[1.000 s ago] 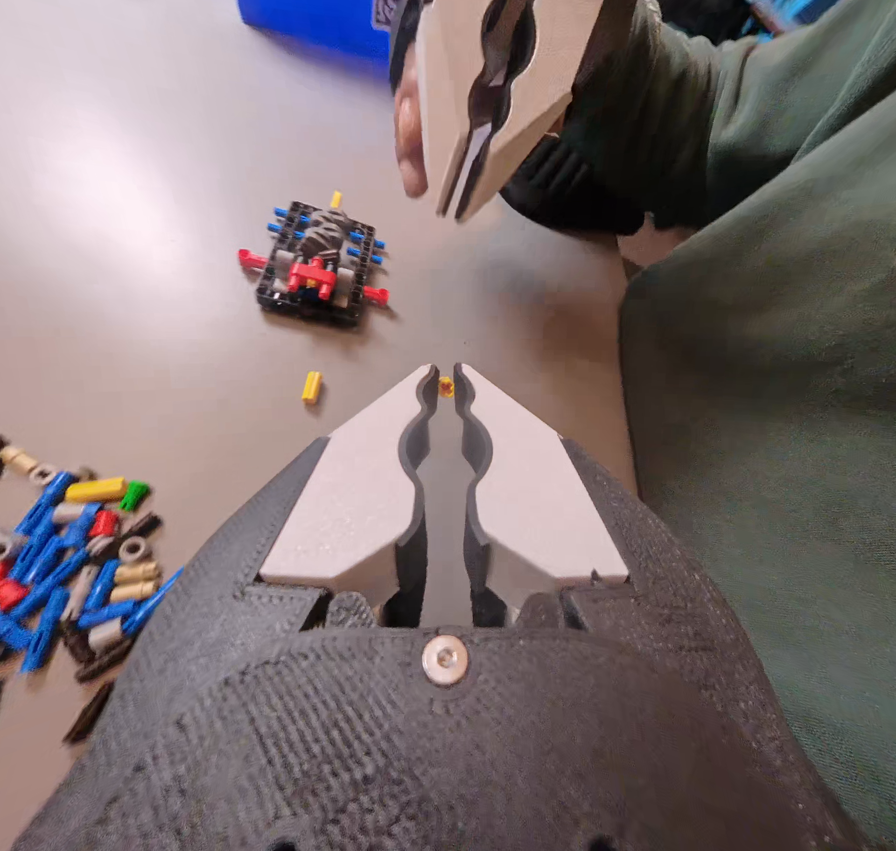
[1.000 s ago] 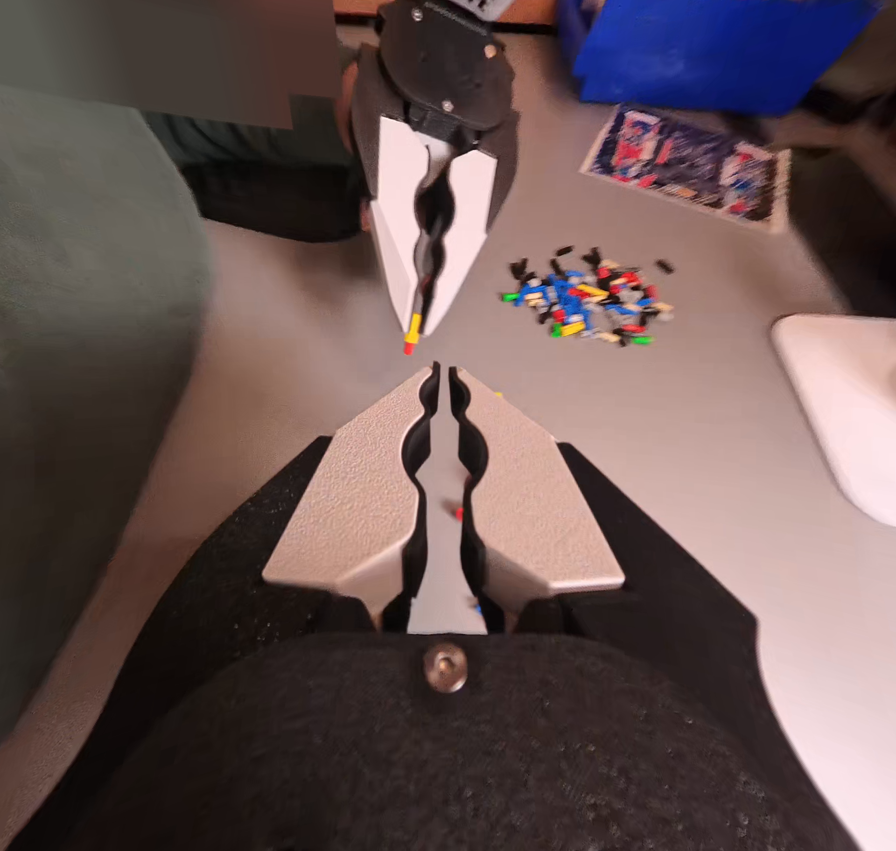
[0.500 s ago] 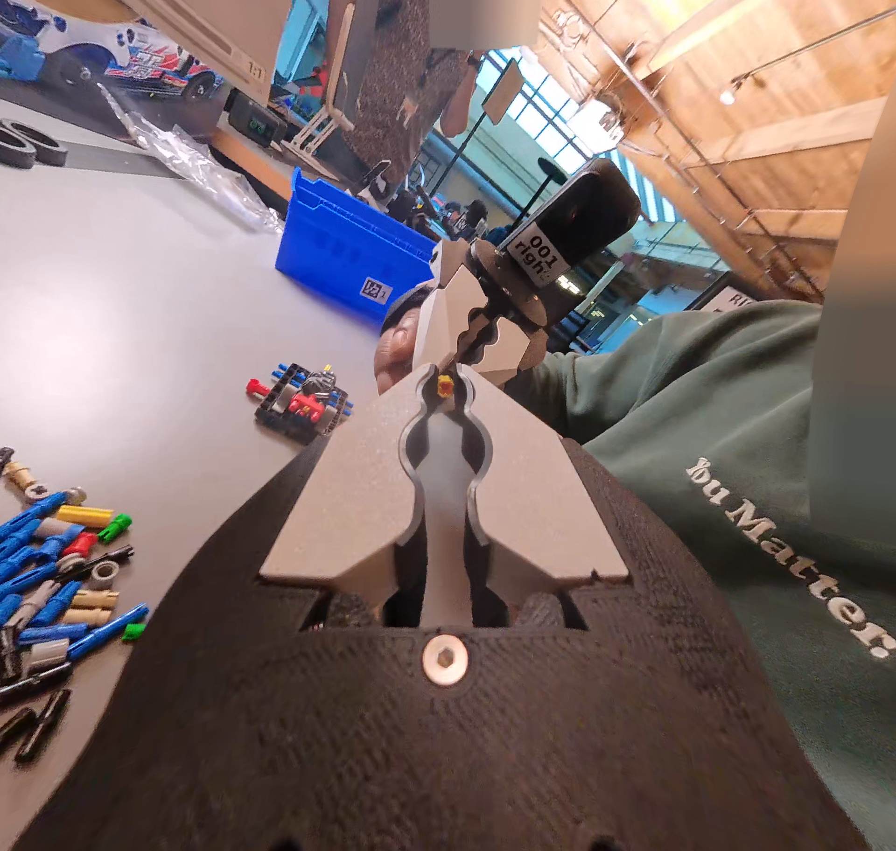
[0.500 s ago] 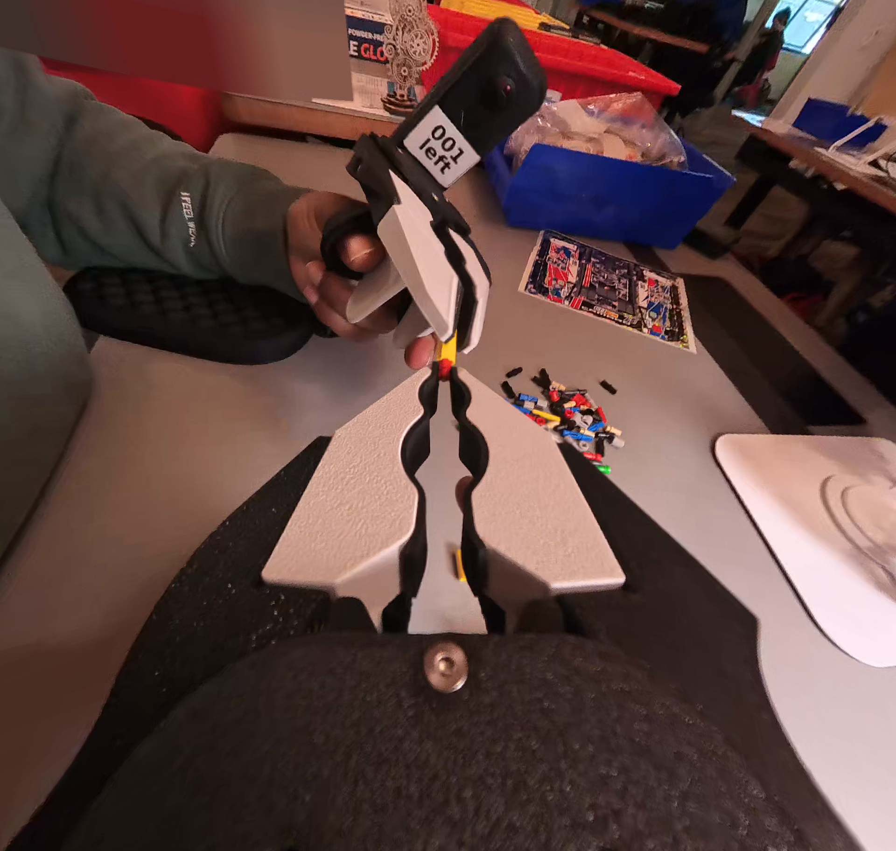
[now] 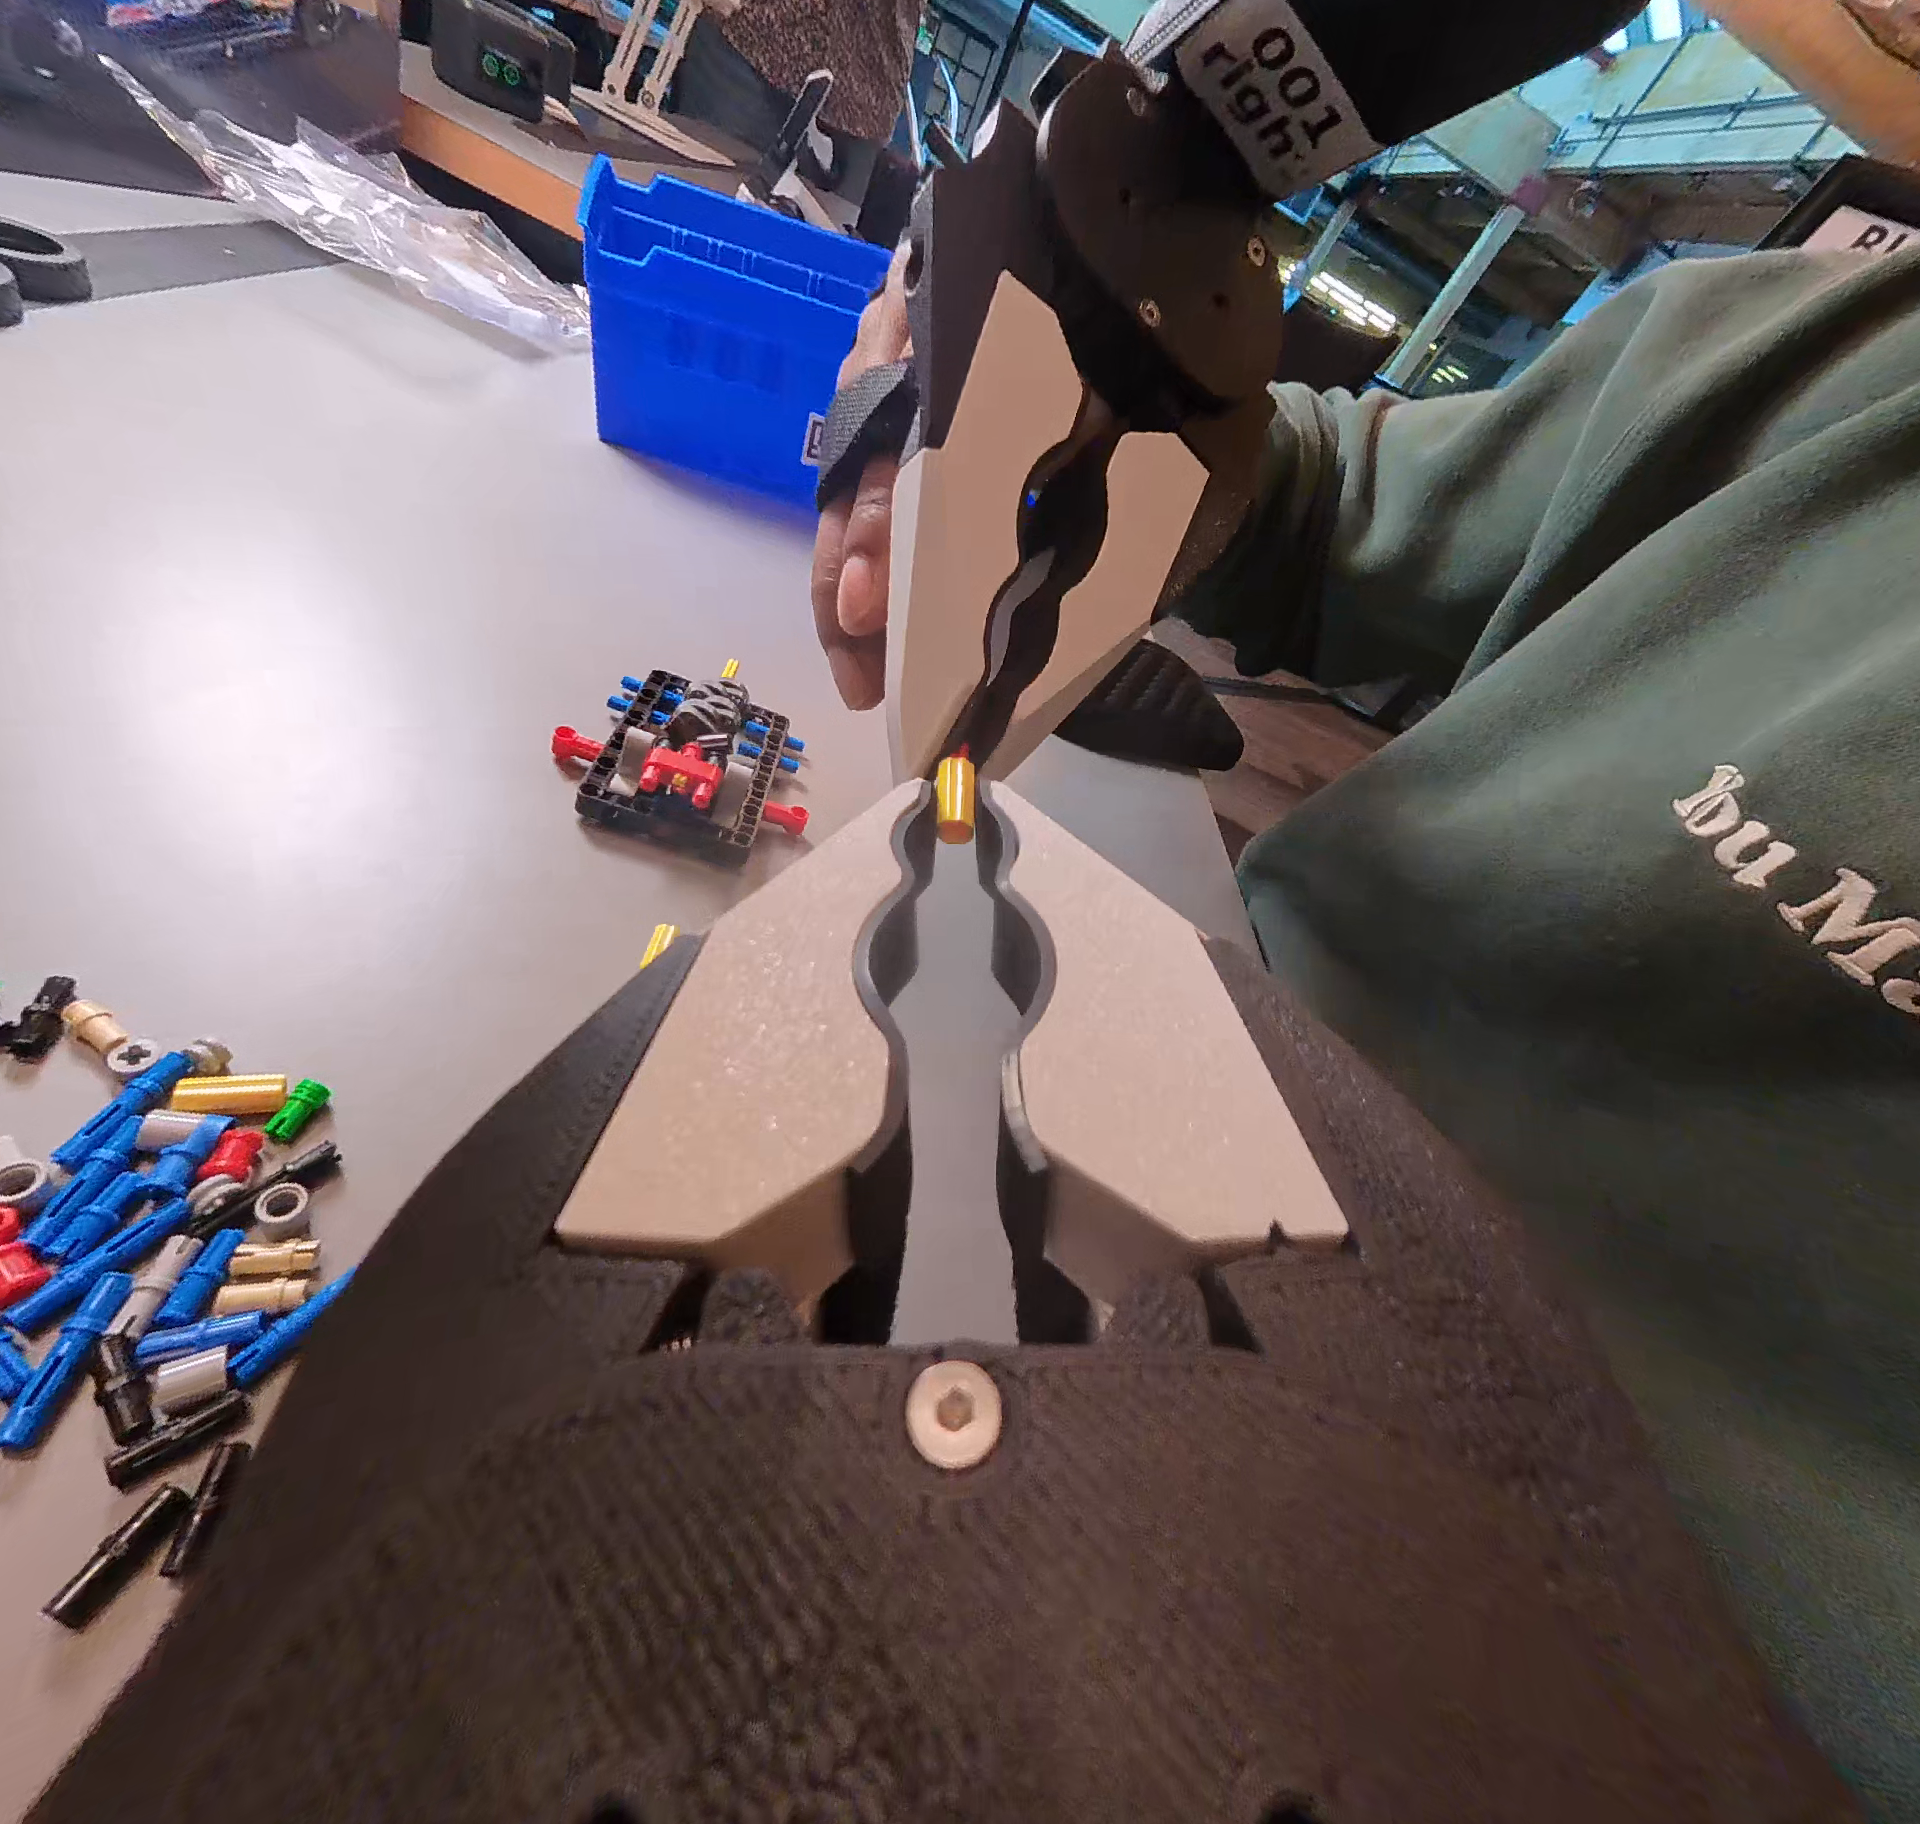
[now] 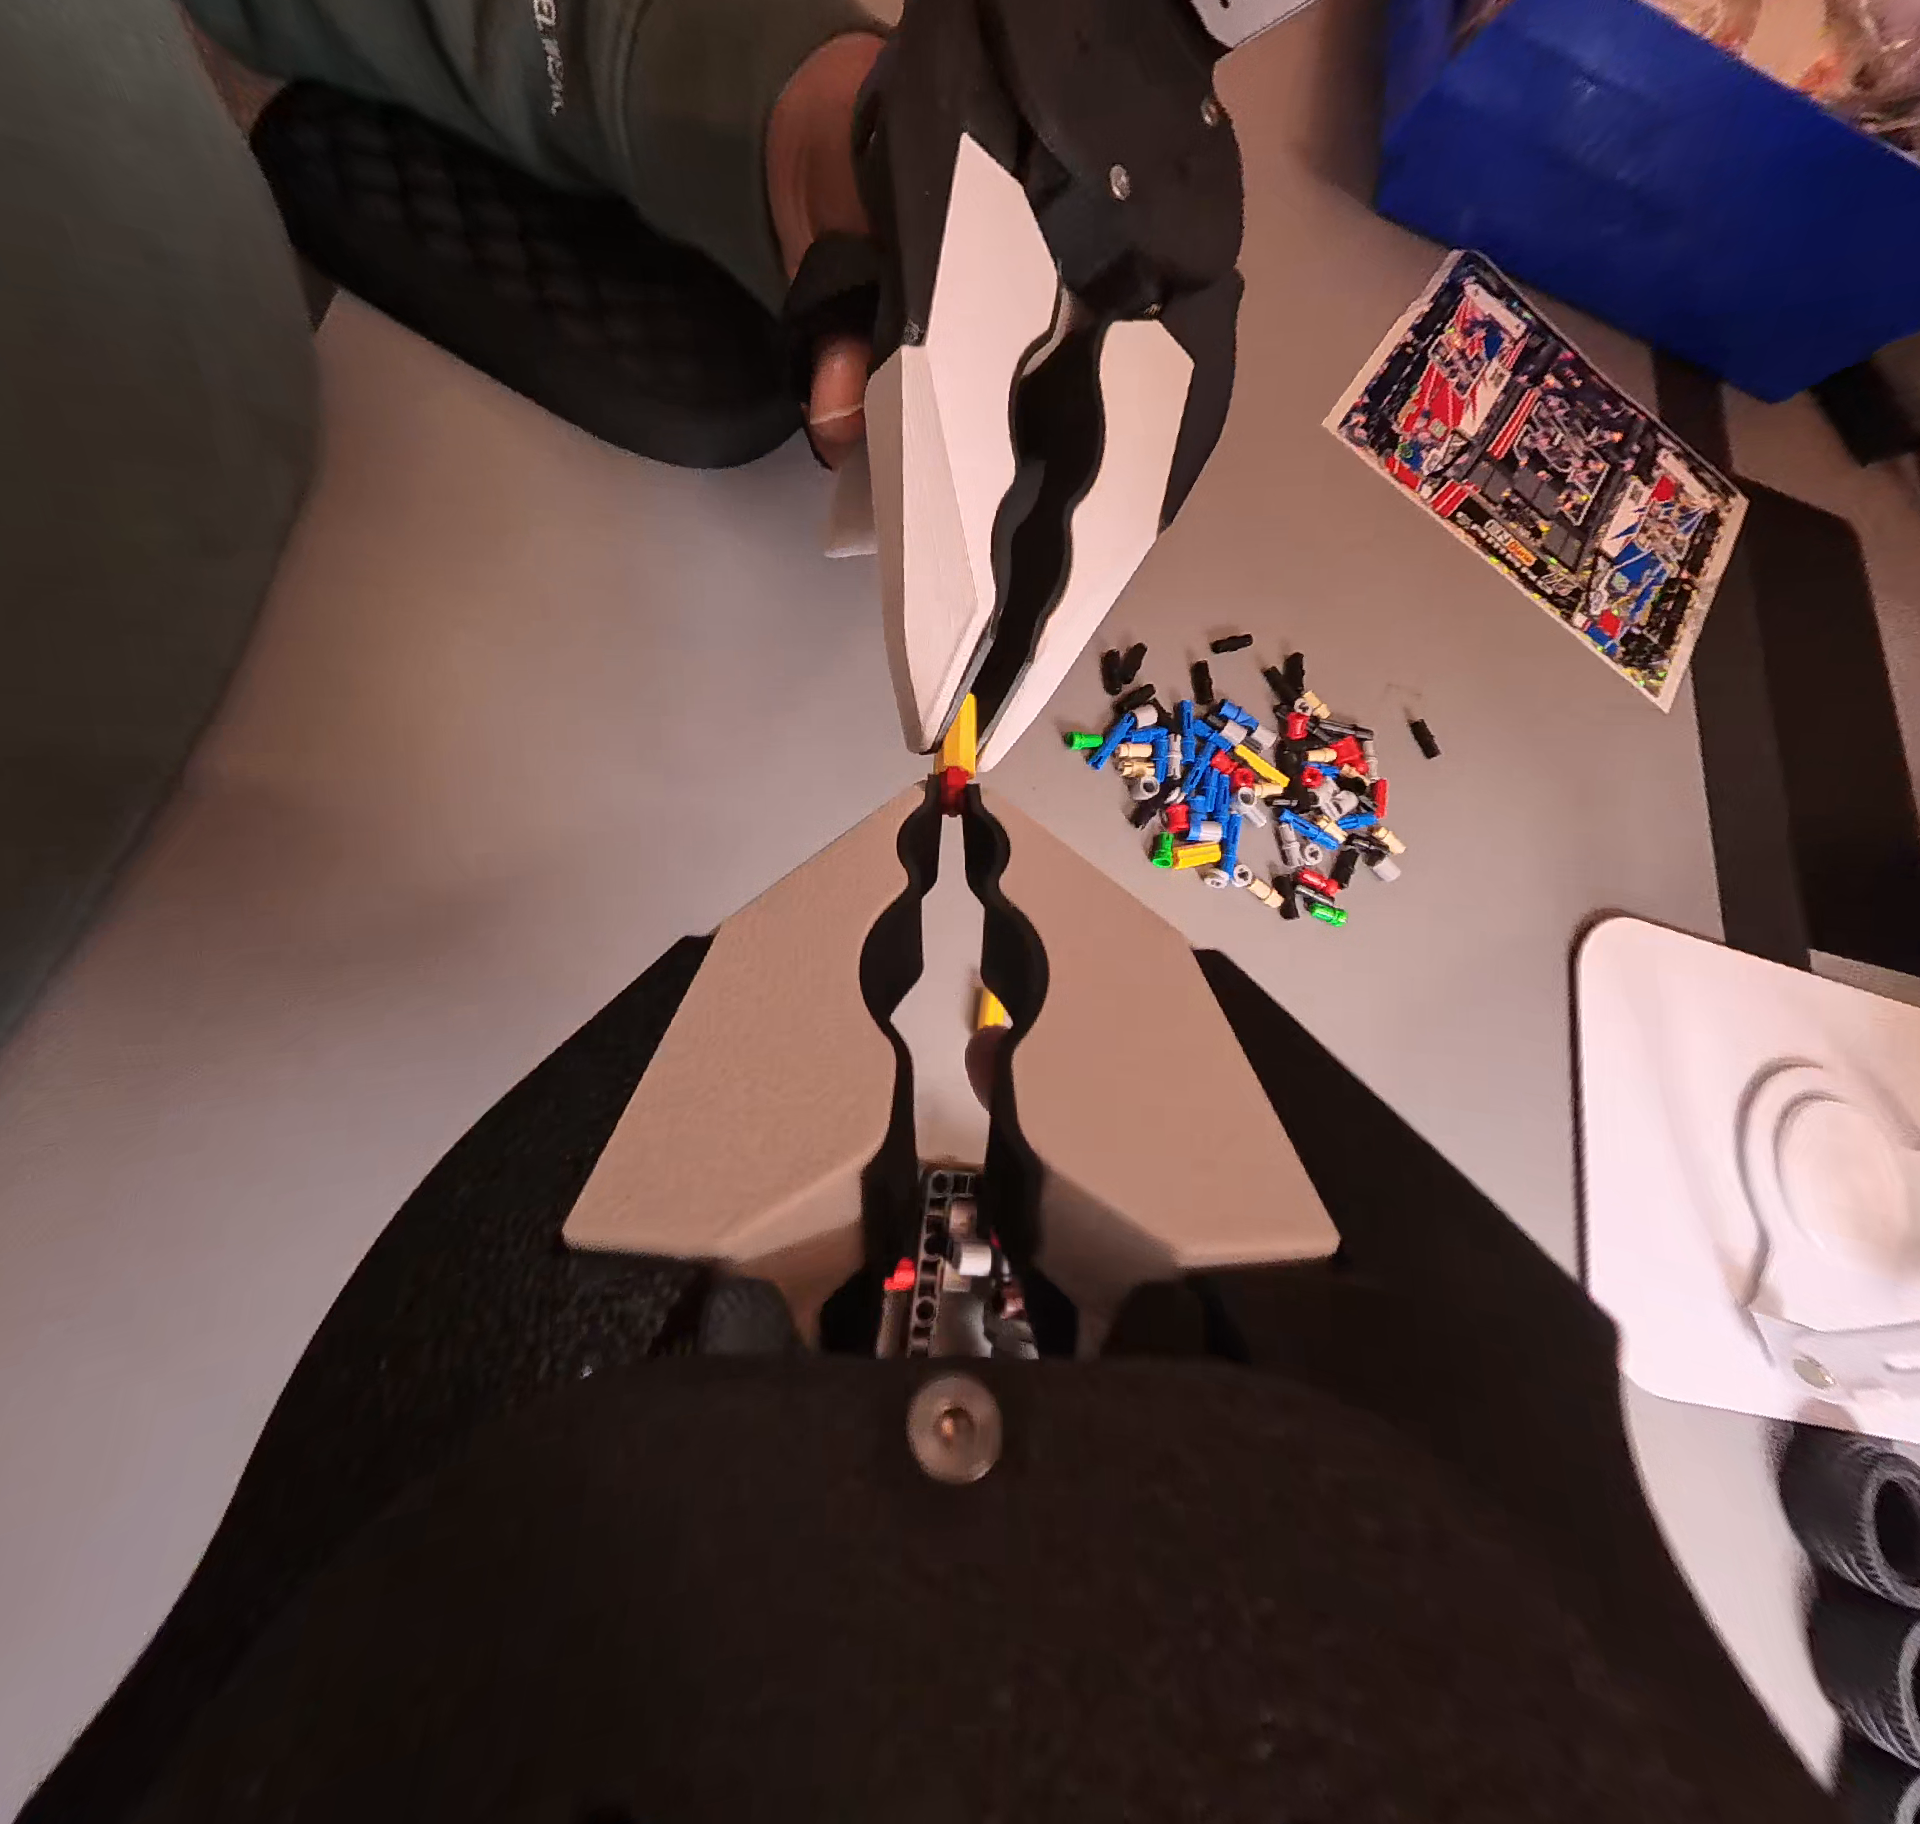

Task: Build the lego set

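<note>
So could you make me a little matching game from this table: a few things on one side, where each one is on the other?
Things:
1. yellow pin
2. black frame assembly
3. blue bin
4. loose pin pile

Places:
A. far end of table
B. flat on table, mid-distance
C. near left edge of the left wrist view
D. between the tips of both hand-held grippers

Pairs: 1-D, 2-B, 3-A, 4-C

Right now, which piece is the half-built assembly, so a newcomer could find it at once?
Start at the blue bin at the back of the grey table. Nearer the camera, left of the two meeting grippers, sits the half-built assembly. Unlike the loose pile of pins, it is one black rectangular frame with red and blue pins sticking out.
</note>
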`<state>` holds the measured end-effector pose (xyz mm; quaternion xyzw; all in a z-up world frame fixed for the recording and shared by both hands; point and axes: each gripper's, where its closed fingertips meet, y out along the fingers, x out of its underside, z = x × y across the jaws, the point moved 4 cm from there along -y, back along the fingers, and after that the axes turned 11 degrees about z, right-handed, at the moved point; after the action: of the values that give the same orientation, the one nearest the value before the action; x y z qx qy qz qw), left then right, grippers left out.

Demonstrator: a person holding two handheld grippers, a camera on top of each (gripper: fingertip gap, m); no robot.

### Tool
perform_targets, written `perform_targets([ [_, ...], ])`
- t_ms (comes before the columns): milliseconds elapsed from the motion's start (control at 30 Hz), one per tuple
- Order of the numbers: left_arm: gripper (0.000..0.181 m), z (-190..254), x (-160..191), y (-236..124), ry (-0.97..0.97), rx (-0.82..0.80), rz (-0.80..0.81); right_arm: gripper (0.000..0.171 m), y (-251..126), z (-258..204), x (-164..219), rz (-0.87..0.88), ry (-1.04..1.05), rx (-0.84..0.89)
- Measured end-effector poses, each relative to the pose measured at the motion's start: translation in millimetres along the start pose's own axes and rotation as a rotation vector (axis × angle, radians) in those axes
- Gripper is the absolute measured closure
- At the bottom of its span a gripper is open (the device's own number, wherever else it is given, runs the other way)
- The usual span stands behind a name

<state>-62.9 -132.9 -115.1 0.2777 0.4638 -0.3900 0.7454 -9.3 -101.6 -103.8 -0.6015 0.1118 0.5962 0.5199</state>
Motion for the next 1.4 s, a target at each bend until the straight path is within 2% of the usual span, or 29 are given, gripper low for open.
perform_targets([
  [167, 0.176, -9.9, 3.1, -0.6, 0.037, -0.074, -0.035, 0.168, 2.9, 3.3, 16.0, -0.019, 0.031, 0.030],
  [233, 0.176, -18.3, 0.3, -6.9, 0.050, -0.118, -0.030, 0.149, 4.2, 11.0, 44.6, -0.159, 0.066, 0.032],
  [300, 0.176, -28.7, -0.8, -14.1, 0.071, -0.167, -0.034, 0.145, 10.7, 16.2, 72.4, -0.292, 0.074, 0.028],
  [400, 0.176, -38.1, 2.8, -19.2, 0.075, -0.204, -0.057, 0.145, 26.3, 15.1, 86.8, -0.390, 0.036, -0.012],
  [467, 0.176, -40.6, 7.4, -19.3, 0.088, -0.214, -0.088, 0.151, 32.4, 18.7, 88.9, -0.461, 0.013, -0.022],
  [600, 0.176, -40.1, 12.2, -17.7, 0.109, -0.217, -0.122, 0.154, 37.8, 18.5, 91.1, -0.529, -0.002, -0.102],
  [700, 0.176, -39.1, 15.0, -16.5, 0.121, -0.211, -0.144, 0.163, 36.9, 16.8, 92.2, -0.560, 0.007, -0.147],
  [800, 0.176, -38.6, 18.0, -15.3, 0.121, -0.205, -0.161, 0.165, 37.1, 16.9, 92.0, -0.559, 0.016, -0.159],
  [900, 0.176, -34.9, 21.7, -12.4, 0.132, -0.187, -0.182, 0.166, 32.7, 14.6, 77.9, -0.462, 0.014, -0.133],
  [1000, 0.176, -27.3, 29.8, -6.8, 0.160, -0.151, -0.231, 0.166, 11.8, 2.1, 62.1, -0.374, 0.042, -0.091],
  [1133, 0.176, -13.8, 54.2, 7.9, 0.225, -0.091, -0.360, 0.166, -14.1, -39.3, 84.0, -0.412, 0.136, -0.097],
  [1233, 0.176, -2.8, 77.4, 24.5, 0.264, -0.038, -0.453, 0.166, -19.9, -61.5, 100.6, -0.431, 0.205, -0.090],
  [1400, 0.176, 1.9, 96.0, 50.9, 0.362, -0.046, -0.538, 0.166, -17.2, -67.8, 101.1, -0.393, 0.245, -0.084],
])
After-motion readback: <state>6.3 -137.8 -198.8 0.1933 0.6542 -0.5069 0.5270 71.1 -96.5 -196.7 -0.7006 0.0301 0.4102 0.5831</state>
